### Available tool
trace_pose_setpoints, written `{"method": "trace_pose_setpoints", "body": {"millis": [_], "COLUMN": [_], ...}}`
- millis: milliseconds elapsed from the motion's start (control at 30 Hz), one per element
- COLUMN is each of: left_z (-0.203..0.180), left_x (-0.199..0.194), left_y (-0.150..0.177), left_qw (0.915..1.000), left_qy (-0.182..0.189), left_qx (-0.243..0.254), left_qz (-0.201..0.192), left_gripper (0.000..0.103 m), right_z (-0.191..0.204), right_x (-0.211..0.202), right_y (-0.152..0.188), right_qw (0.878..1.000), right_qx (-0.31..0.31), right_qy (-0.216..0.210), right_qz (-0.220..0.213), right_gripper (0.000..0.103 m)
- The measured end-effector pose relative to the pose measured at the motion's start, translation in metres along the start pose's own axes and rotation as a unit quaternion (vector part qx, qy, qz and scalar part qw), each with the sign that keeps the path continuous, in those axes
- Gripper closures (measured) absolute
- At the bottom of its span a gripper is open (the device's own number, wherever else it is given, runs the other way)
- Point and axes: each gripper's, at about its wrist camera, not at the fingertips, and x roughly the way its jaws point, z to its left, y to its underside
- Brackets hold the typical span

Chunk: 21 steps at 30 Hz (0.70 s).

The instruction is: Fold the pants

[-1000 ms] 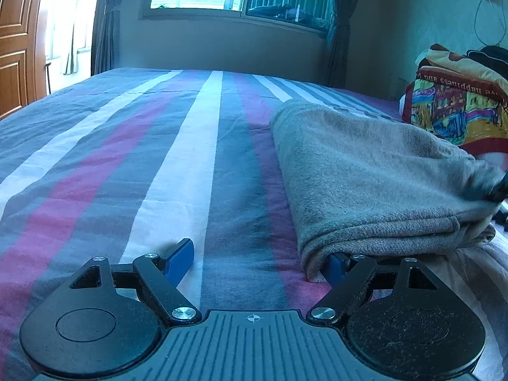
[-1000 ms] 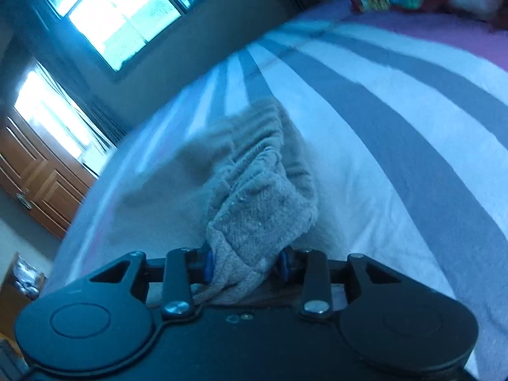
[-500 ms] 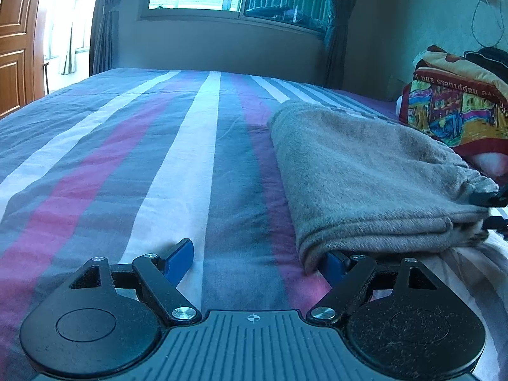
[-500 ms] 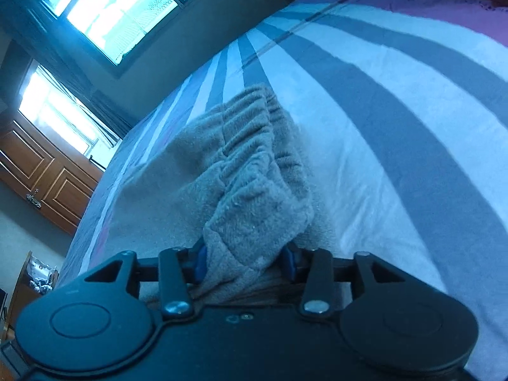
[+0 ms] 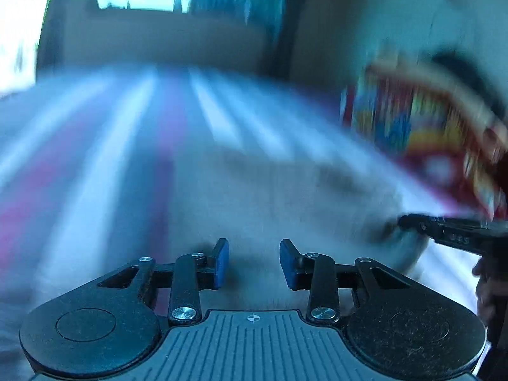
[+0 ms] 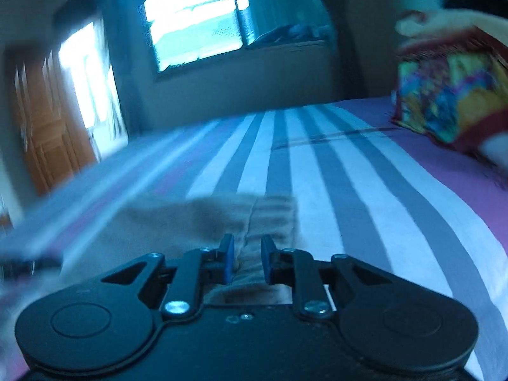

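The folded grey pants lay on the striped bed. The right gripper was closing, its blue pads pinching the waistband bunched between them. The left gripper was closing over blurred grey cloth; whether its pads pressed it I could not tell. Only the right view showed the wooden door; only the left showed the other gripper from outside, at its right edge.

Pants: lay on the bed, near its front edge.
Pillow: sat on the bed's far right corner.
Window: stood behind the bed's far edge.
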Motion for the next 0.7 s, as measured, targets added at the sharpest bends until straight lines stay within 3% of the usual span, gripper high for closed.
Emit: {"method": "trace_pose_setpoints", "body": {"millis": [67, 133, 200, 300, 400, 467, 533, 700], "left_z": [0.004, 0.007, 0.011, 0.012, 0.013, 0.02, 0.024, 0.016], "left_x": [0.009, 0.002, 0.0, 0.024, 0.07, 0.106, 0.114, 0.107], "left_y": [-0.003, -0.017, -0.035, -0.069, -0.09, -0.086, -0.081, -0.073], "left_qw": [0.9999, 0.9999, 0.9995, 0.9992, 0.9998, 0.9981, 0.9979, 0.9989], "left_qy": [0.007, 0.007, 0.007, 0.007, 0.004, 0.007, 0.01, -0.002], "left_qx": [-0.006, -0.009, -0.014, -0.013, -0.018, -0.029, -0.038, -0.018], "left_qz": [0.009, -0.001, -0.029, -0.036, 0.008, 0.054, 0.05, 0.042], "left_gripper": [0.066, 0.066, 0.066, 0.066, 0.066, 0.066, 0.066, 0.066], "right_z": [0.003, -0.005, -0.009, -0.005, 0.005, 0.007, 0.002, 0.0], "right_x": [0.03, 0.031, 0.025, 0.034, 0.066, 0.102, 0.132, 0.127], "right_y": [0.014, 0.008, -0.011, -0.044, -0.065, -0.059, -0.043, -0.036], "right_qw": [0.996, 0.996, 0.998, 0.999, 0.999, 0.996, 0.991, 0.994], "right_qx": [-0.044, -0.04, -0.032, -0.036, -0.051, -0.07, -0.087, -0.084], "right_qy": [0.031, 0.018, 0.001, -0.013, -0.018, -0.003, 0.016, 0.007], "right_qz": [0.067, 0.073, 0.053, 0.01, 0.004, 0.054, 0.097, 0.073], "right_gripper": [0.087, 0.086, 0.082, 0.078, 0.08, 0.084, 0.084, 0.081]}}
